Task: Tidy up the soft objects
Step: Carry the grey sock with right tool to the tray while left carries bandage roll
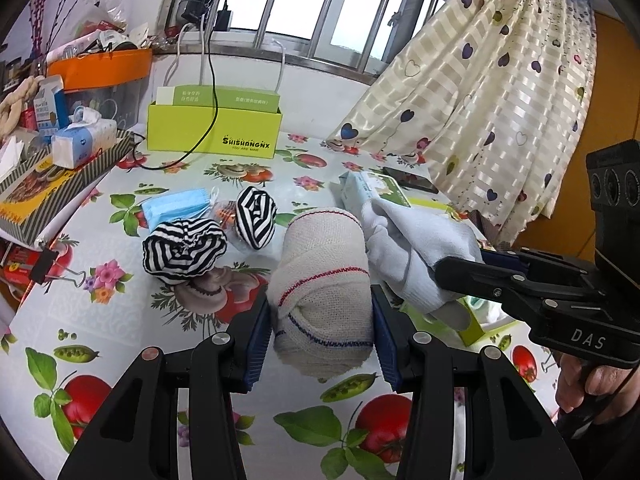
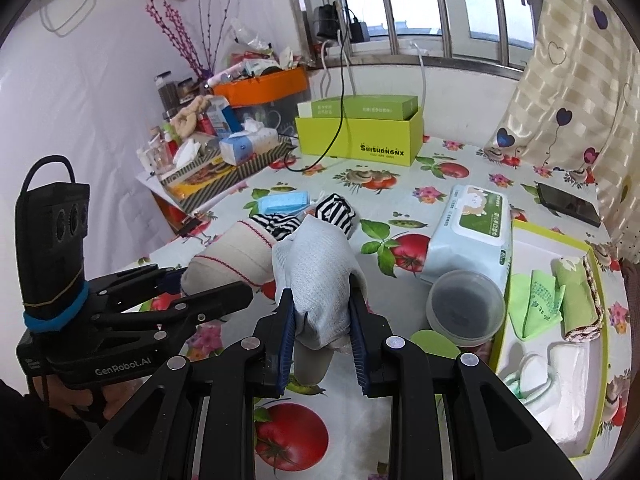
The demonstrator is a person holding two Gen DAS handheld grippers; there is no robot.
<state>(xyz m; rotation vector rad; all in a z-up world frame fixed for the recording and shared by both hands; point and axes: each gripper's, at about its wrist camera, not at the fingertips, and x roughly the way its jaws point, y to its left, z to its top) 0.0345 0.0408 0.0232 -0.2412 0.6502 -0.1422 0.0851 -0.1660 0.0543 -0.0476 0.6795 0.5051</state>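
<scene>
- Fruit-and-flower oilcloth covers the table (image 1: 168,364), which stands under a barred window with a heart-print curtain (image 1: 492,92) hanging at the right.
- Nearest in the left wrist view, the left claw (image 1: 322,330) is clamped on a cream knitted glove roll (image 1: 324,284) with red and blue stitching, its blue pads pressed against both sides.
- Nearest in the right wrist view, the right claw (image 2: 322,338) is clamped on a white glove (image 2: 320,276), held just beside and touching the cream roll (image 2: 232,260).
- To the right of the right claw, a lime-edged tray (image 2: 588,412) holds folded green cloths (image 2: 540,300) and white soft items; a clear lidded tub (image 2: 466,308) sits against its left edge.
- Behind the tub lies a pack of wet wipes (image 2: 476,228).
- Beyond the gloves rest two black-and-white striped bundles (image 1: 184,252), close together, with a blue face mask (image 1: 176,206) just behind them.
- A dark phone (image 2: 568,204) lies near the curtain.
- Farthest back, a lime-yellow box (image 1: 212,128) stands below the window, a black cable (image 1: 210,92) draped over it.
- At the far left, a tissue pack (image 1: 84,140) sits on a striped box among clutter.
</scene>
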